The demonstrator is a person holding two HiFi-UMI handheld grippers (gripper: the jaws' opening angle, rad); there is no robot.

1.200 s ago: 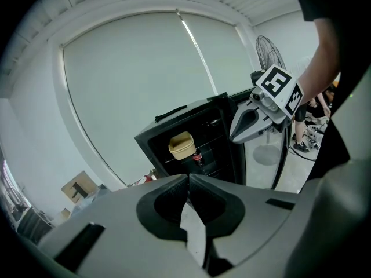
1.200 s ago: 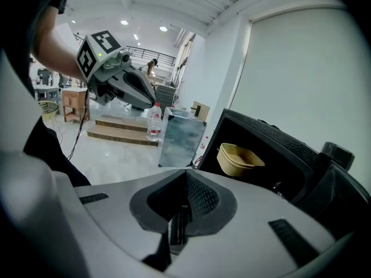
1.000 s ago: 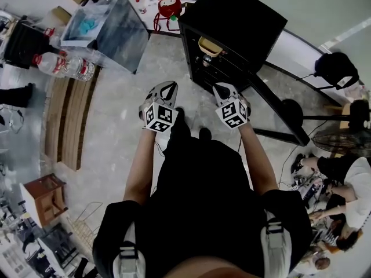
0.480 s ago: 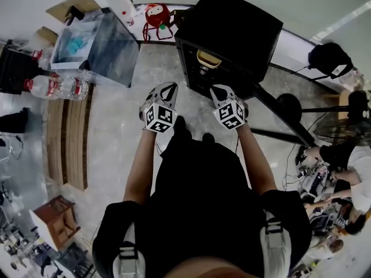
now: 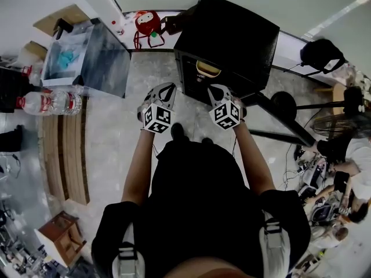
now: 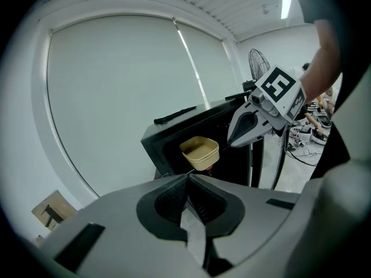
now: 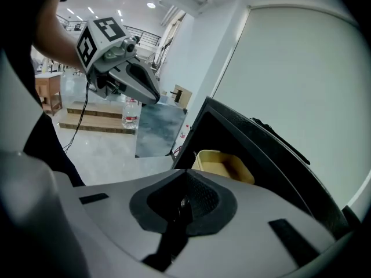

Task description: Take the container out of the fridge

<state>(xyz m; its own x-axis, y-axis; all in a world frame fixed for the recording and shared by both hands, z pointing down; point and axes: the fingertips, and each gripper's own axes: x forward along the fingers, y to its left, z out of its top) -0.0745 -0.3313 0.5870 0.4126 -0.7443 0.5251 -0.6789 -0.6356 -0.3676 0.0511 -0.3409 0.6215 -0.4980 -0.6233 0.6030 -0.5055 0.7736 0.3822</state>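
Left fingers (image 6: 168, 200): pads pressed together at the tips, nothing between them. Right fingers (image 7: 202, 200): same, shut and holding nothing. Left gripper (image 6: 188, 178) and right gripper (image 7: 185, 174) are level, side by side, apart from each other, both pointing at the open front of the black fridge (image 5: 232, 36).

The beige container (image 5: 207, 68) sits on the fridge's top shelf, at the front edge, touching neither gripper. Right gripper is just short of the opening. Left gripper is off to the left of the fridge's front corner, over bare floor (image 5: 124, 120).

Room: open floor to the left. Glass-sided box (image 5: 103, 54) and water bottles (image 5: 49, 100) are well apart from the left gripper. A dark panel (image 5: 281, 120) runs out from the fridge's right side, close beside the right arm; can't tell if it's the door.

Hard to read: the fridge interior below the top shelf is dark, contents unclear. In the right gripper view the container's base is cut off by the gripper body. The person's torso blocks the lower half of the head view.
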